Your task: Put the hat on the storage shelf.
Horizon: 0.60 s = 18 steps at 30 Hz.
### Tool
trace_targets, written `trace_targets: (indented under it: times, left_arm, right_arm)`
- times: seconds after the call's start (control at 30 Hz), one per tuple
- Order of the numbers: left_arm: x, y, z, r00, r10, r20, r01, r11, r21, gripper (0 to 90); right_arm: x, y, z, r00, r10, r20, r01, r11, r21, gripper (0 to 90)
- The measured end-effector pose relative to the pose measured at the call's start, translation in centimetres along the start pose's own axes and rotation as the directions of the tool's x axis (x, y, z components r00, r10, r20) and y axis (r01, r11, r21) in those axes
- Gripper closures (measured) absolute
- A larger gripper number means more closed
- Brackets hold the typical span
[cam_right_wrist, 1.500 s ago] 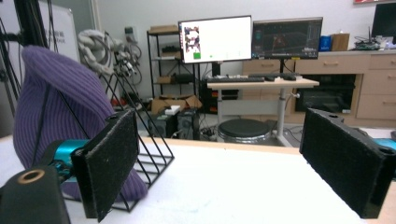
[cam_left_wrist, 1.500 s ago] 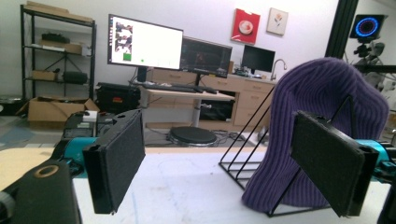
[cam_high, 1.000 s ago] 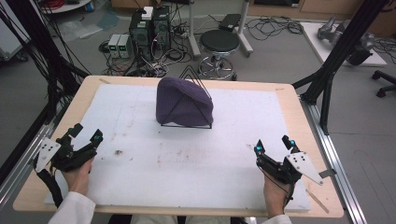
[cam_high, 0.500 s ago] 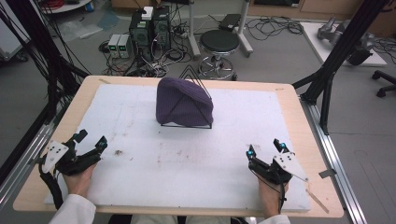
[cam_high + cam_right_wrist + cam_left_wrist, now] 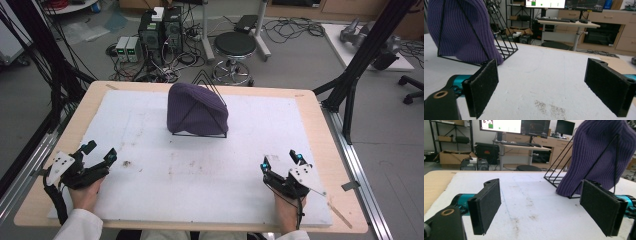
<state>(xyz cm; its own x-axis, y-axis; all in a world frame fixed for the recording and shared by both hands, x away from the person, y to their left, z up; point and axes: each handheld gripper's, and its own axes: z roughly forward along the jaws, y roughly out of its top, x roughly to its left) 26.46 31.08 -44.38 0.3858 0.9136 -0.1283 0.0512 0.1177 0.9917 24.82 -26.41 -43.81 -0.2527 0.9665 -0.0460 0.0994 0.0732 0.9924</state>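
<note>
Beanie [image 5: 192, 107], purple knit, sits draped over black wire rack [image 5: 220, 131] at far-centre of tabletop [image 5: 310, 107], on white mat [image 5: 200, 175]. Left gripper [image 5: 98, 152] low at near-left mat edge, fingers [image 5: 485, 207] released wide, nothing between them; beanie shows ahead and off to one side in left gripper view. Right gripper [image 5: 281, 160] at near-right, fingers [image 5: 482, 86] also spread, nothing held. Both well apart from beanie. Brown smudges [image 5: 125, 163] on mat near left gripper.
</note>
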Motion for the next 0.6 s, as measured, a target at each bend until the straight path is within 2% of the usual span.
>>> trace_targets:
  times: [0.23,0.47,0.6]
  left_arm:
    - [-0.1,0.04,-0.09,1.0,-0.004,-0.003,0.004,1.0,-0.008,17.5]
    - [-0.18,0.06,-0.07,1.0,-0.003,0.001,0.003,1.0,-0.009,17.5]
    - [-0.11,0.07,-0.09,0.9999,-0.014,0.002,0.014,0.9999,-0.01,17.5]
  right_arm:
    - [0.07,0.13,-0.25,1.0,-0.003,-0.004,0.003,0.9997,-0.026,11.2]
    - [-0.15,0.14,-0.52,0.9994,0.033,0.004,-0.033,0.9988,-0.036,11.2]
    - [-0.21,0.13,-0.53,0.9994,0.036,0.003,-0.035,0.9987,-0.038,11.2]
